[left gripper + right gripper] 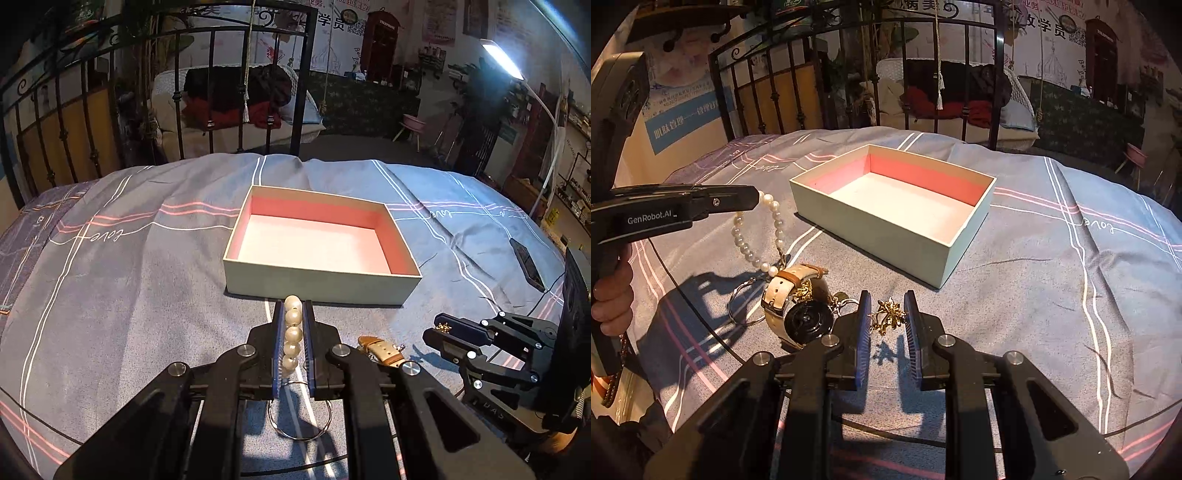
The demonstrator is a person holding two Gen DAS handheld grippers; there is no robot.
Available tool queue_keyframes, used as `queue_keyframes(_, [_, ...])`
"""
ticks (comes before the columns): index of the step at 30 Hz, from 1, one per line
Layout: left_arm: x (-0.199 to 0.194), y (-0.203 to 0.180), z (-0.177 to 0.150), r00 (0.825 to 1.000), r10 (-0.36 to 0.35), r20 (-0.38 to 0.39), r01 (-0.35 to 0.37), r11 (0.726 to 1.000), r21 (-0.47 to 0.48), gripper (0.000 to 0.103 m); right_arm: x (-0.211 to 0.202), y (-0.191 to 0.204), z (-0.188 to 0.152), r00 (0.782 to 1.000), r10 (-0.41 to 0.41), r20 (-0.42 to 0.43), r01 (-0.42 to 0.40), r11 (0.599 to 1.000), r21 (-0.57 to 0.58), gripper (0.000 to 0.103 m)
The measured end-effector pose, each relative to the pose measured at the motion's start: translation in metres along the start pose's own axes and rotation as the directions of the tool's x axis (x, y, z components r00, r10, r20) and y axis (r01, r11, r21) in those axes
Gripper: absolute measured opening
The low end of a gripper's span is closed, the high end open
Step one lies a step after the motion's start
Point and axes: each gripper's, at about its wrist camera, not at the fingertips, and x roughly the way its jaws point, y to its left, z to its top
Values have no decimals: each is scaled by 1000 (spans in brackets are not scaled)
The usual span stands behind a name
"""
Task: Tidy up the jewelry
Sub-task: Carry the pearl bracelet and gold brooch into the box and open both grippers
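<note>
My left gripper (pixel 293 334) is clamped on the pearl bracelet (pixel 293 332), which hangs just short of the box (pixel 321 284) straight ahead. My right gripper (pixel 886 317) grips a gold ornament (pixel 888 316), box ahead-left. Left is nearer.

Open box (pixel 321 284) ahead, only its near wall blocks passage.
</note>
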Motion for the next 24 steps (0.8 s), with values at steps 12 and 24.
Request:
queue_keyframes(12, [3, -11, 49, 997, -36, 62, 34, 999, 33, 9, 6, -12, 51, 997, -8, 74, 9, 1000, -5, 19])
queue_keyframes(24, [37, -11, 92, 997, -29, 68, 26, 998, 48, 9, 40, -27, 93, 996, -29, 83, 29, 1000, 9, 19])
